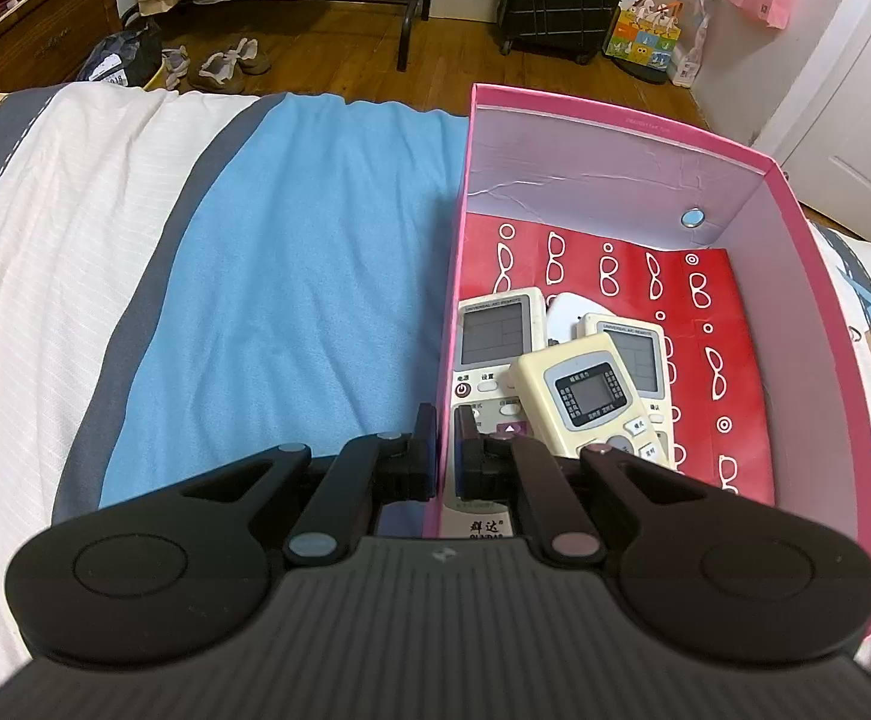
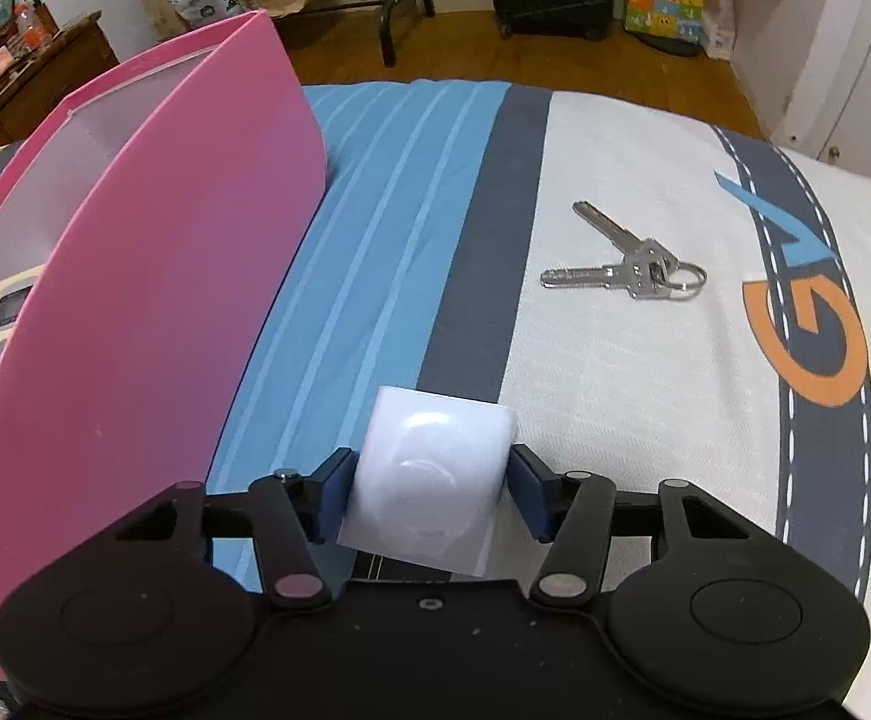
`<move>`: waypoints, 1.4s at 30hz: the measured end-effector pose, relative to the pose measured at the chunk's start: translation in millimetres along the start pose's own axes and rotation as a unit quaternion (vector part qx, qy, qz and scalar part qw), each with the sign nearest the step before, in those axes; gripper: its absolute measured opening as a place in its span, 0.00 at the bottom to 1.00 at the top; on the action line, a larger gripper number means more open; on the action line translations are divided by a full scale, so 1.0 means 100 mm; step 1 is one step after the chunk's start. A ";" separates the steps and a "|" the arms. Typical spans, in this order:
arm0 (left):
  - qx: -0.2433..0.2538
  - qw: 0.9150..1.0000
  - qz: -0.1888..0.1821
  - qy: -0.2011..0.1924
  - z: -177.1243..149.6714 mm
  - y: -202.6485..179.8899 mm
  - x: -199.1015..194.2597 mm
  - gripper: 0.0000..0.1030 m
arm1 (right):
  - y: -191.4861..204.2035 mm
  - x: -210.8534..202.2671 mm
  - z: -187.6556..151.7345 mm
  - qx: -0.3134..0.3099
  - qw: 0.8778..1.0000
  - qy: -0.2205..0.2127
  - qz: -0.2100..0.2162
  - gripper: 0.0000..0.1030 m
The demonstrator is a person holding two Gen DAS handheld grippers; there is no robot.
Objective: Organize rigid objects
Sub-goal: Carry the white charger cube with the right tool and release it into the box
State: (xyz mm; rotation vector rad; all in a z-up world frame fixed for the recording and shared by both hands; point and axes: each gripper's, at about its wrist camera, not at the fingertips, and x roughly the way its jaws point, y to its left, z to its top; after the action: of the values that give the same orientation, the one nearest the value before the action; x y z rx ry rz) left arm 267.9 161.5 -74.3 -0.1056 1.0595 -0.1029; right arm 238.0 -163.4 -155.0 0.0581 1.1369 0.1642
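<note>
Left gripper (image 1: 446, 441) is clamped on the pink box (image 1: 615, 120), one finger outside its left wall and one inside, pinching the thin wall near the close corner. The box sits on the bed (image 1: 255, 300), open top, with a red glasses-print sheet (image 1: 711, 372) on its floor. Inside: three remotes stacked at the near left, a cream remote (image 1: 591, 402) lying across a white AC remote (image 1: 492, 348) and a second AC remote (image 1: 639, 354), plus a small white piece (image 1: 567, 309) partly hidden under them. Right gripper (image 2: 429, 480) is closed on a white rounded case (image 2: 429, 474), pads touching both its sides, just right of the box's outer wall above the striped bedsheet (image 2: 615, 390). A bunch of keys (image 2: 627, 264) on a ring lies on the sheet, well apart from the case, toward the far right.
</note>
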 end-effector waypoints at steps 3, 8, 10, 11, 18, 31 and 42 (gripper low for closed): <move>0.000 1.000 -0.001 0.000 0.00 0.00 0.00 0.04 | 0.02 0.02 0.00 -0.005 1.000 -0.005 -0.005 0.58; 0.007 1.000 0.001 -0.001 0.00 -0.01 0.00 0.04 | 0.05 -0.01 -0.05 -0.003 1.000 -0.019 -0.012 0.58; 0.008 1.000 0.002 0.002 0.00 -0.01 0.00 0.04 | 0.04 0.00 -0.08 0.012 0.999 -0.027 -0.014 0.58; 0.007 1.000 0.004 0.004 0.01 -0.01 0.00 0.04 | 0.02 -0.01 -0.10 0.024 0.999 -0.032 -0.014 0.57; 0.006 1.000 0.011 0.001 -0.01 -0.04 0.00 0.03 | 0.07 -0.07 -0.17 0.041 0.997 -0.059 -0.031 0.54; -0.005 1.000 0.022 0.005 -0.03 -0.05 0.04 0.03 | 0.02 -0.33 -0.20 0.049 0.993 -0.106 -0.028 0.54; -0.011 1.000 0.019 0.008 -0.01 -0.03 0.04 0.03 | 0.09 -0.83 -0.15 0.033 0.985 -0.169 -0.002 0.54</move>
State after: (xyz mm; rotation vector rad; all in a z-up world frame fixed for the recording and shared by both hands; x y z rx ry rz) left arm 268.6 157.8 -78.1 -0.1045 1.0775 -0.0571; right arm 189.1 -168.1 -85.8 0.1385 0.8037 0.1078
